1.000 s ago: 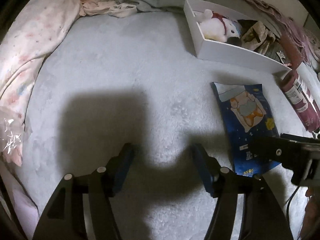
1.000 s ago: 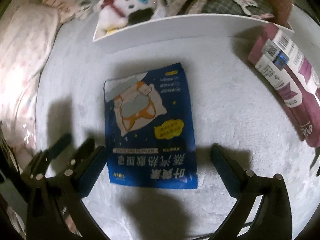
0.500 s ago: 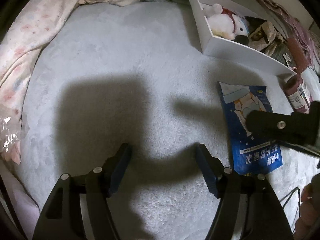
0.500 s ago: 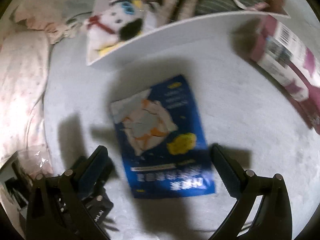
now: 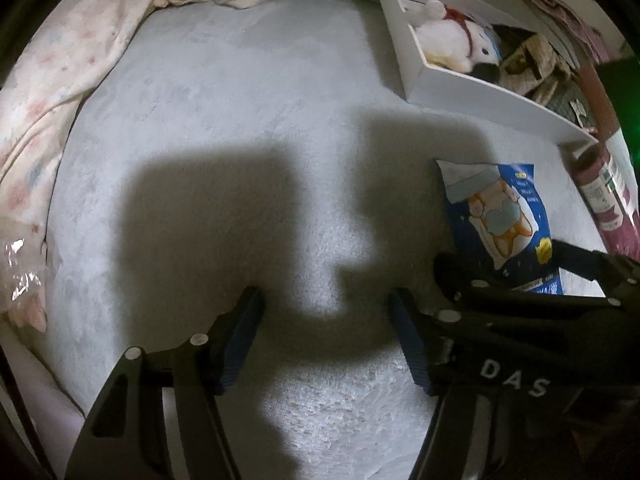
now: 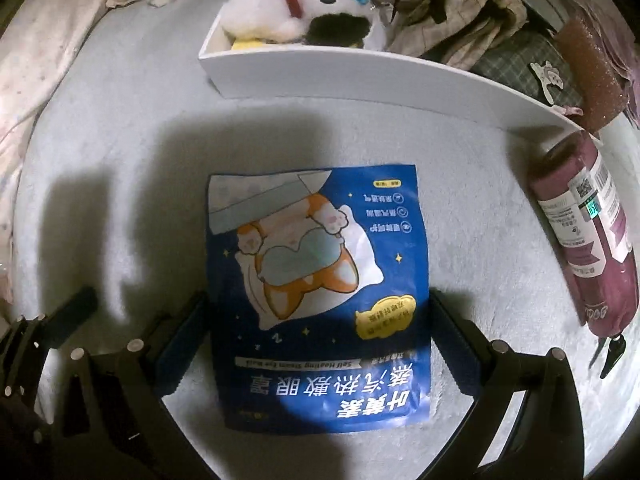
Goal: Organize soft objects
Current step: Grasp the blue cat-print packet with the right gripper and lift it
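Right gripper (image 6: 316, 344) spread, straddling blue eye-mask packet (image 6: 320, 300) on the blanket (image 6: 120, 160); left gripper (image 5: 326, 336) released, its jaws narrowing, nothing between.

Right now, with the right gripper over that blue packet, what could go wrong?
The blue packet lies flat on the fuzzy blanket, so the right gripper, open astride it, may slide or buckle it rather than lift it. The left gripper is close alongside and could collide. The white box already looks crowded.
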The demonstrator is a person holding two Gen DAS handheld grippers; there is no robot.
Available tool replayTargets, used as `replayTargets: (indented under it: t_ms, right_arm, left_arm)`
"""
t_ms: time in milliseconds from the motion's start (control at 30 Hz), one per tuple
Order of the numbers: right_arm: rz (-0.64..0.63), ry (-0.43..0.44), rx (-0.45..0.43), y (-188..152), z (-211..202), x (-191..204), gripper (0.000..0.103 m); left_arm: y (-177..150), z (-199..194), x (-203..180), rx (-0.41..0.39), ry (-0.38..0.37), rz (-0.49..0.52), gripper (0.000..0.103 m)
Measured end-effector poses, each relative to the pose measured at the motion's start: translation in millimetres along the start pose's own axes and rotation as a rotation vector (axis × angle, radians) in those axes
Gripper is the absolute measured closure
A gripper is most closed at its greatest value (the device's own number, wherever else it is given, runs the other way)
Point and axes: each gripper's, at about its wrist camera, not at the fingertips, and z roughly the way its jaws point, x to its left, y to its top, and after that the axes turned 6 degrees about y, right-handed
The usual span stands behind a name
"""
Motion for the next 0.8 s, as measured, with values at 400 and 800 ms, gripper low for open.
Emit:
replayTargets:
  t_ms: [400,800]
  right_arm:
    - [-0.012,0.038,0.027,-2,-16,-35,0.013]
    - [0.186,0.21,0.005,0,-50,-87,0.03]
  left_arm:
    - [-4,3,-7,-0.012,-0.046,-0.016,0.016]
    - [-11,-24,-7,-0.029,-0.253,-0.116,0.017]
